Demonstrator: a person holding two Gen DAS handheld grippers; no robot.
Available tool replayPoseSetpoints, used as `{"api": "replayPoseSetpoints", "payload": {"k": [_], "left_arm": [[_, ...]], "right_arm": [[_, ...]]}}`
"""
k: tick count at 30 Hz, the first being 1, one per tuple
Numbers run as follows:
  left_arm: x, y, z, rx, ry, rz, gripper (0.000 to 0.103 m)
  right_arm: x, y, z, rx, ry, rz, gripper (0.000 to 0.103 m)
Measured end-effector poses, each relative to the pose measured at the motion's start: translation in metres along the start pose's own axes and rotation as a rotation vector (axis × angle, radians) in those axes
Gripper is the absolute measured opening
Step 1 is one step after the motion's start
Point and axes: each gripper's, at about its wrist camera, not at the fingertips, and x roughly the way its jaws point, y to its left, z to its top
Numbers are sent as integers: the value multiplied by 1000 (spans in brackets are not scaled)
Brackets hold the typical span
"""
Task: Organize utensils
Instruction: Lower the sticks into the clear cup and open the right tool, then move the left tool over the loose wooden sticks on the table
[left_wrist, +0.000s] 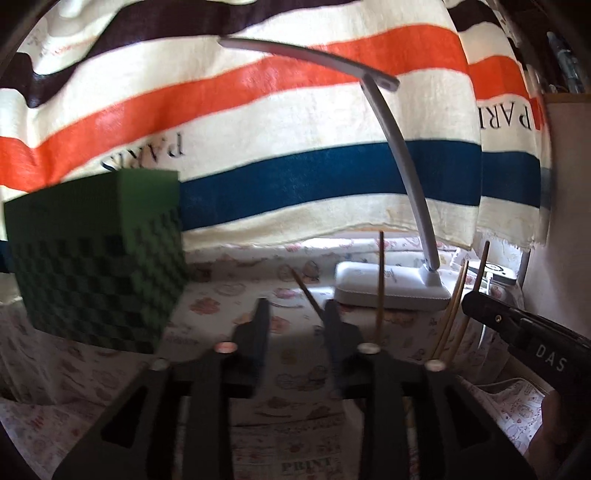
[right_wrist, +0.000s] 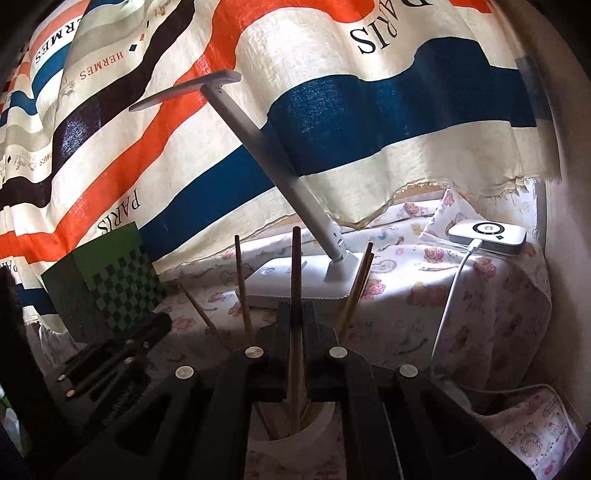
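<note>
So this looks like the drop-in step of sorting chopsticks into a holder. The right tongs (right_wrist: 295, 314) are clenched on one dark-tipped chopstick (right_wrist: 295, 258), held upright with its lower end going down into the white cup (right_wrist: 325, 417) right below the camera. A few other chopsticks (right_wrist: 242, 280) already stand in that cup, leaning out at different angles. The left tongs (left_wrist: 295, 317) are released, fingers apart with nothing between them; a thin stick (left_wrist: 306, 291) pokes up just beside the right-hand finger but I don't think the pads are pressing it. My guess for the next move: the right tongs just need to let go so the stick settles in with the rest, and the left side should back off without knocking the leaning ones. Hard-to-see stuff: in the left wrist view the cup is hidden behind the tongs, so the sticks seem to rise from nowhere. The cup's bottom is out of sight too, so can't tell whether the held stick has touched down. The green checkered box (left_wrist: 99, 266) on the table (left_wrist: 288, 410) is blurry, contents unknown.
</note>
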Motion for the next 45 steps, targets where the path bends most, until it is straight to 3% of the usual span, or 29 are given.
{"api": "replayPoseSetpoints", "payload": {"k": [2, 4, 6, 9, 12, 15, 20, 24, 28, 36, 41, 45], "left_arm": [[-14, 9, 4, 14, 0, 21, 54], [-28, 19, 7, 43, 20, 60, 62], [-50, 32, 9, 62, 9, 65, 77], [-78, 51, 10, 86, -15, 128, 86], [-97, 66, 8, 88, -34, 186, 89], [-116, 80, 4, 79, -63, 216, 98], [-142, 103, -5, 13, -62, 166, 99], [-156, 110, -18, 4, -78, 182, 102], [-156, 117, -29, -12, -42, 169, 102], [-134, 130, -50, -50, 31, 206, 102], [-113, 144, -60, -83, 105, 233, 102], [-98, 153, -69, -128, 184, 215, 102]], "right_arm": [[-4, 4, 1, -15, 7, -28, 11], [-11, 9, -3, -26, 11, -79, 34], [-24, 17, -12, -71, 10, -62, 54], [-43, 34, -25, -138, -16, -66, 58], [-60, 50, -29, -122, -15, -14, 66], [-74, 66, -28, -103, -7, 41, 68], [-100, 95, -33, -85, -12, 33, 73], [-106, 107, -40, -36, 32, 109, 76], [-98, 115, -51, -48, 57, 151, 78], [-68, 92, -71, -25, 93, 110, 78], [-47, 74, -82, -92, 101, -12, 79], [-31, 54, -83, -18, 161, -25, 79]]}}
